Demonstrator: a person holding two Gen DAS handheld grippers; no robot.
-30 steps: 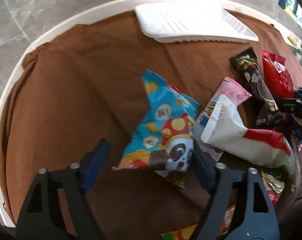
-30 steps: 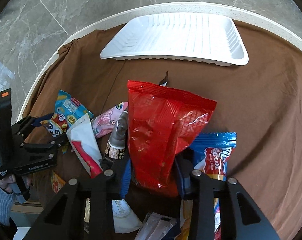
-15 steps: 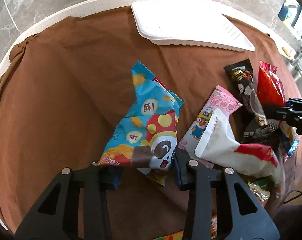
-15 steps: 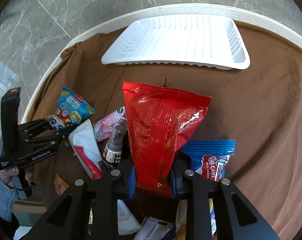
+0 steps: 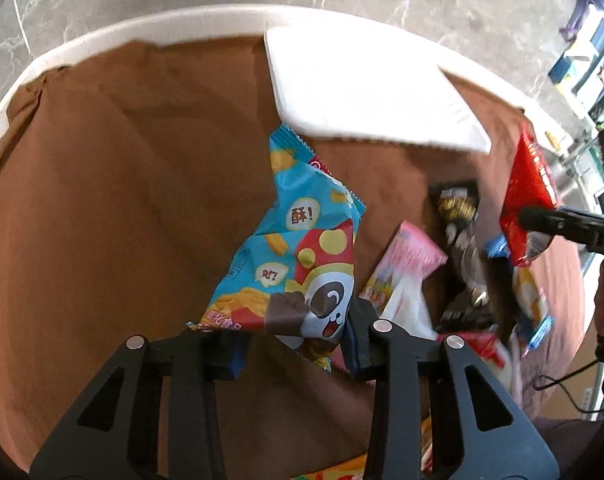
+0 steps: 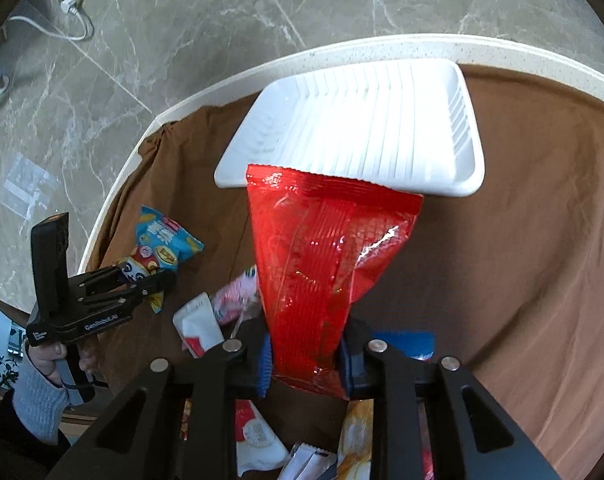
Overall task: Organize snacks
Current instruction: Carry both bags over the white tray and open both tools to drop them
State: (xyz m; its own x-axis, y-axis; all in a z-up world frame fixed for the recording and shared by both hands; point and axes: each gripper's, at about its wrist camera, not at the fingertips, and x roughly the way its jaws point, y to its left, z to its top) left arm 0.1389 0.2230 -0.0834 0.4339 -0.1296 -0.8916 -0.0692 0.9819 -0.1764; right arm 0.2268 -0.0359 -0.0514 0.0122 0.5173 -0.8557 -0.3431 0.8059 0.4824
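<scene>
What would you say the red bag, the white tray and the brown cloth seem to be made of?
Red bag: thin glossy plastic film, judging by its sharp highlights, crinkles and slight translucency.
White tray: moulded plastic, smooth and slightly shiny, with stiff parallel ribs; possibly foam, hard to tell.
Brown cloth: matte woven fabric, with soft folds and no glare.

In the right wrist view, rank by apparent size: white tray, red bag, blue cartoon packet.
1. white tray
2. red bag, enlarged by nearness to the camera
3. blue cartoon packet, clearly smallest
</scene>
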